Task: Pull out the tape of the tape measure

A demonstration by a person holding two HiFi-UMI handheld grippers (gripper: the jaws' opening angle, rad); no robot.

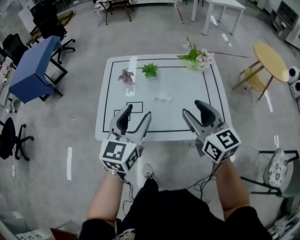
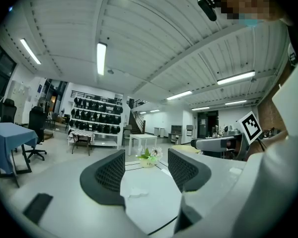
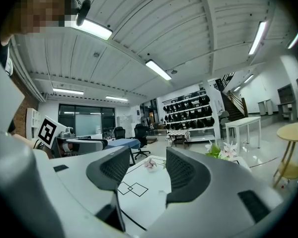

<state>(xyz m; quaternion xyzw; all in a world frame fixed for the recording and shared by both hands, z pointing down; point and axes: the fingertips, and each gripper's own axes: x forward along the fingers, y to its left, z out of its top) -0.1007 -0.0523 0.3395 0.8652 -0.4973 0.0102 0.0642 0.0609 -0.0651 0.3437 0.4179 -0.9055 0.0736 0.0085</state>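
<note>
- Currently, left gripper point(image 1: 136, 113): jaws are standing wide apart and gripping nothing; only bare tabletop is showing between them.
- Likewise right gripper point(image 1: 192, 108): jaws are gaping, with nothing between them.
- Both are hovering over the near edge of the white table point(image 1: 190, 84).
- Mid-table, a small pale object point(image 1: 164, 96) is lying ahead of and between the two grippers, well apart from either. It is probably the tape measure, but it is too small to confirm.
- Handling, as judged: the case is probably rigid and light and may slide on the smooth top. One gripper clamping the case sides and the other pinching the stiff end tab is looking the sensible hold.
</note>
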